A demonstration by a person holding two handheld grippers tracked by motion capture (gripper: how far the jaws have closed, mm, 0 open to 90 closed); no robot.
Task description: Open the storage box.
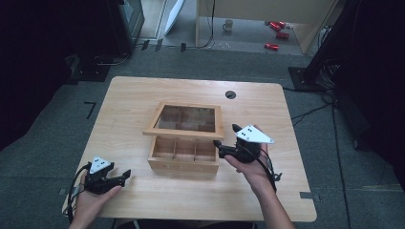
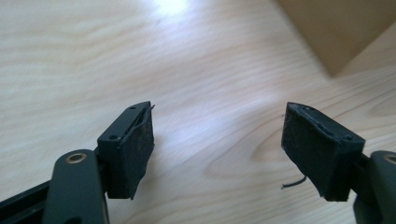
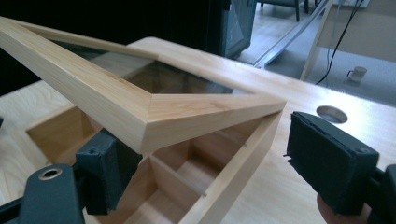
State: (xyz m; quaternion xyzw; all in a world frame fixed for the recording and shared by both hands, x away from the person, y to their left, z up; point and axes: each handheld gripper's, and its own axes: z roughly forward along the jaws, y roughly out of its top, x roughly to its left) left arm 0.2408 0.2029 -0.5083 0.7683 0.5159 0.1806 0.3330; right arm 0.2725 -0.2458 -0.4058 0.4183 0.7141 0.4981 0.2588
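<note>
Wooden compartment box (image 1: 184, 160) sitting mid-table on a light wood table (image 1: 143, 90), glass-paned lid (image 1: 185, 120) propped partway up, hinged along the far side, front edge lifted off the dividers.

Right hand (image 1: 252, 168) reaching in from the bottom edge, forearm angled up and to the left, palm under the right gripper (image 1: 224, 141) with its grey three-cornered plate on top. Jaws pointing left at the box's front right corner. From the right gripper view: jaws spread wide, one black pad tucked below the lid's raised corner, just inside the box, the other pad out beside the box wall, over bare table. Not pinching anything. Whether the inner pad is touching the lid's underside, can't tell. Fingertip peeking out under the outer jaw.

Left hand (image 1: 93, 198) low at the near left corner of the table, well apart from the box, wrapped around the left gripper (image 1: 125, 175), jaws aimed right toward the box. Left gripper view: pads wide apart over bare tabletop, holding nothing, one corner of the box blurry at top right.
</note>
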